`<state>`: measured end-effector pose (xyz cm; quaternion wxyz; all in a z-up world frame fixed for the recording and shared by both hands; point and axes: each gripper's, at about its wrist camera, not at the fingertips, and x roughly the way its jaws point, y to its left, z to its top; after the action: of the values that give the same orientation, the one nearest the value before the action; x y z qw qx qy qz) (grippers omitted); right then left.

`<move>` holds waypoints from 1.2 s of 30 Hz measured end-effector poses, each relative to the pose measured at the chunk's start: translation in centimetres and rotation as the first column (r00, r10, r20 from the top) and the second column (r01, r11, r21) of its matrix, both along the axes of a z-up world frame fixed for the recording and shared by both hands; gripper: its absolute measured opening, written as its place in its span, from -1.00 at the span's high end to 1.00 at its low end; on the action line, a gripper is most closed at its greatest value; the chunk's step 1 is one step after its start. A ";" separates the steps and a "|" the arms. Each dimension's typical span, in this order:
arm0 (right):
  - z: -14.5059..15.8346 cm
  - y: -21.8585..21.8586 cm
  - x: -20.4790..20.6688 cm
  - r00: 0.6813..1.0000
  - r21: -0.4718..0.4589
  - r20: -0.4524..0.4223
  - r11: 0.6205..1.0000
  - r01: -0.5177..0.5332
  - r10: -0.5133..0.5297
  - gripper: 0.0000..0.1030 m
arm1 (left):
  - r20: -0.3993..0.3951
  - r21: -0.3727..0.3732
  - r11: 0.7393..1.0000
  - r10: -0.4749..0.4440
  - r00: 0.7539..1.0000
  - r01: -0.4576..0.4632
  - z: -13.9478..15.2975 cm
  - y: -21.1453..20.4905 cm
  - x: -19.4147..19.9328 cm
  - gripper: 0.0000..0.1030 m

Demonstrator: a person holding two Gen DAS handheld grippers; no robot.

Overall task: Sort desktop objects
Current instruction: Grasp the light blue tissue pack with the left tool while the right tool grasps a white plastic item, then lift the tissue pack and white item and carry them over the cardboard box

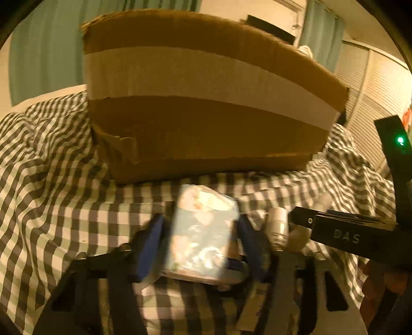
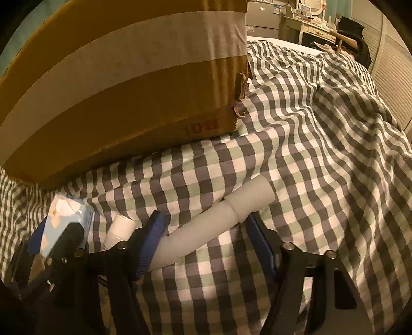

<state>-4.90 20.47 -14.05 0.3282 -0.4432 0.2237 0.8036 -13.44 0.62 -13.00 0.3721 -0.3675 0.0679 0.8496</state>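
Note:
A brown cardboard box [image 1: 206, 103] with a pale tape band stands on the checkered cloth; it also fills the upper left of the right wrist view [image 2: 123, 90]. My left gripper [image 1: 200, 232] is shut on a light blue tissue pack [image 1: 203, 232], just in front of the box. The pack and left gripper also show in the right wrist view [image 2: 67, 219]. My right gripper [image 2: 206, 232] is open around a white tube [image 2: 213, 219] that lies diagonally on the cloth between its fingers. A small white bottle [image 1: 278, 226] lies between the two grippers, also seen in the right wrist view [image 2: 119, 229].
The grey-and-white checkered cloth [image 2: 309, 154] is rumpled and drops off to the right. Behind it stand a dresser [image 2: 309, 23], louvred doors [image 2: 391, 77] and teal curtains [image 1: 46, 51]. The right gripper's black body [image 1: 360, 232] shows in the left wrist view.

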 end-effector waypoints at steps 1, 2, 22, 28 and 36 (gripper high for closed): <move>0.1 0.0 0.3 1.000 0.009 0.004 1.000 0.002 -0.002 -0.01 | -0.013 -0.006 1.000 -0.002 1.000 0.002 0.1 0.1 0.3 -0.02; 0.2 0.0 0.7 1.000 0.008 0.000 1.000 0.001 -0.001 0.13 | -0.017 -0.006 1.000 -0.005 1.000 0.005 0.2 0.0 0.4 0.01; 4.2 -1.7 7.9 0.992 -0.111 -0.117 0.992 -0.068 0.055 0.88 | -0.054 0.032 0.999 0.022 0.998 -0.020 3.5 -3.6 2.7 0.04; 6.9 -2.7 8.6 0.983 -0.067 -0.167 0.993 -0.094 0.081 0.88 | -0.068 0.069 0.997 0.047 0.997 -0.042 5.1 -5.0 2.9 0.04; 9.0 -4.1 8.3 0.971 -0.031 -0.211 0.992 -0.126 0.117 0.88 | -0.114 0.102 0.994 0.045 0.992 -0.034 7.7 -6.0 4.5 0.04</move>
<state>3.43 16.33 -5.09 0.2433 -0.3766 0.2471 0.8590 -8.98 -5.42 -5.34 0.3684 -0.2998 0.0398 0.8791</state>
